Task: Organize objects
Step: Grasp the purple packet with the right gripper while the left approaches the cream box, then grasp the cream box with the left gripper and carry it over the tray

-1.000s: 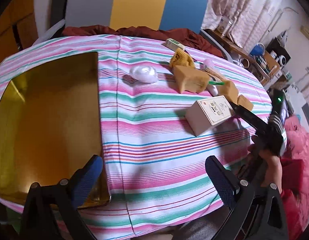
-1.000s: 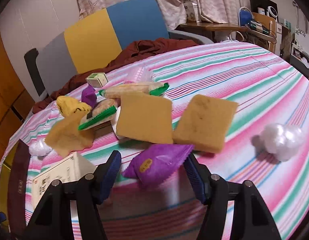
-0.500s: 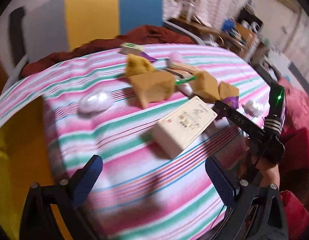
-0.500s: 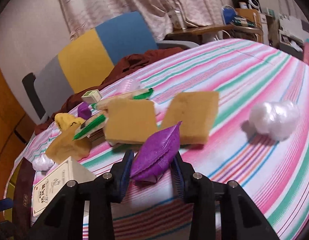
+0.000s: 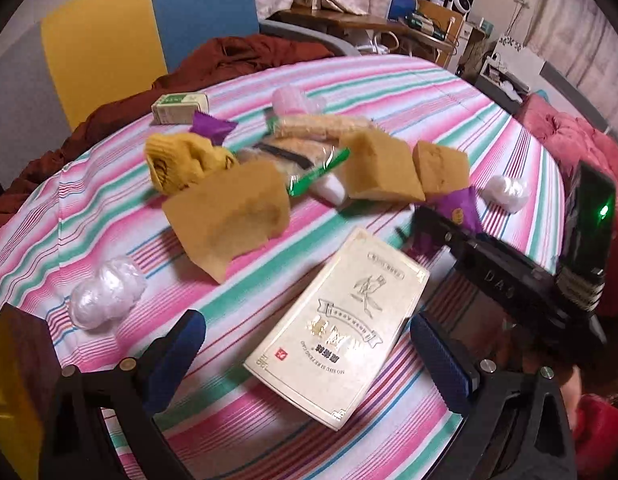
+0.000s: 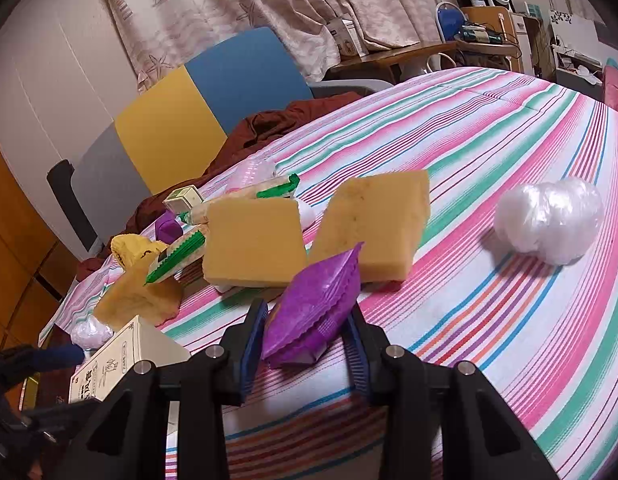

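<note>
The right gripper (image 6: 305, 344), wide a second ago, is now clamping the purple packet (image 6: 315, 308), ready for lifting; the left gripper (image 5: 309, 360), jaws apart, is straddling the cream box (image 5: 337, 336).

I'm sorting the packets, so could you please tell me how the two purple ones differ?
The near purple packet is pinched upright in the right gripper; the far purple packet lies free among the clutter. The near one shows whole; the far one is partly hidden. Both are shiny purple.

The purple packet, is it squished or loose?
Squished: the right gripper's blue pads press both sides of the purple packet, which is crumpled between them.
</note>
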`<act>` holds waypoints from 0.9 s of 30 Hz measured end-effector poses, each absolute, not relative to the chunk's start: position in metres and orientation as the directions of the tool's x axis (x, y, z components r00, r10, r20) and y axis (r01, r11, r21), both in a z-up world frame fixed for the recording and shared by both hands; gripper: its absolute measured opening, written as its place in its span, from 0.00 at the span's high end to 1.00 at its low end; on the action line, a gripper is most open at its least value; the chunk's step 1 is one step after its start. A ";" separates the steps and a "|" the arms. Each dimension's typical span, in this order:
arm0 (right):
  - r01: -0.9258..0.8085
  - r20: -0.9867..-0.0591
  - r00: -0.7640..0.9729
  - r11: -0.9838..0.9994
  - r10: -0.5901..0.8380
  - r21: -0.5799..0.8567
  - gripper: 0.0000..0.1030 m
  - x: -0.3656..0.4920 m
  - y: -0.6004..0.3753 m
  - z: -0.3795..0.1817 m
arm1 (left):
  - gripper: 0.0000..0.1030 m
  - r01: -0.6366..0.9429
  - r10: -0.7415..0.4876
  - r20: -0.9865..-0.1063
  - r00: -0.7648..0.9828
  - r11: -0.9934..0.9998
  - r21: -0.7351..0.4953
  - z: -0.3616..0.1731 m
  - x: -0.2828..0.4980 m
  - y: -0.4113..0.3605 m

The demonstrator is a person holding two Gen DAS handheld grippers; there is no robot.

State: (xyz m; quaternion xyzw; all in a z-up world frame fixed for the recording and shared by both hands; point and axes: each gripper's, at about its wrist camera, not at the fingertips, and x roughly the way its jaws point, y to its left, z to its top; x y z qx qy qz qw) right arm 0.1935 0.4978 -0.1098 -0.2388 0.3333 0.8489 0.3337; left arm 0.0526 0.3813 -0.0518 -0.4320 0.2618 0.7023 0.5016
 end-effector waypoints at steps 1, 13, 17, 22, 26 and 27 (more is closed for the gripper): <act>-0.726 -0.627 -0.664 -0.555 0.408 0.407 0.63 0.194 0.498 -0.110 | 0.00 -0.933 0.475 -0.870 -0.133 -0.356 -0.052 -0.055 0.055 0.381; -0.744 -0.636 -0.637 -0.565 0.436 0.357 0.63 0.189 0.492 -0.109 | 0.42 -0.932 0.492 -0.865 -0.097 -0.351 -0.095 -0.083 0.077 0.373; -0.753 -0.639 -0.622 -0.571 0.452 0.328 0.63 0.186 0.489 -0.108 | 0.47 -0.931 0.499 -0.862 -0.092 -0.349 -0.103 -0.082 0.085 0.367; -0.753 -0.634 -0.619 -0.578 0.463 0.314 0.63 0.186 0.485 -0.106 | 0.48 -0.892 0.553 -0.831 -0.059 -0.403 -0.204 -0.079 0.081 0.346; -0.749 -0.620 -0.620 -0.598 0.480 0.287 0.63 0.184 0.480 -0.102 | 0.50 -0.856 0.598 -0.798 -0.073 -0.449 -0.258 -0.073 0.078 0.318; -0.746 -0.617 -0.622 -0.603 0.482 0.282 0.63 0.183 0.478 -0.101 | 0.50 -0.850 0.607 -0.791 -0.079 -0.455 -0.265 -0.071 0.078 0.311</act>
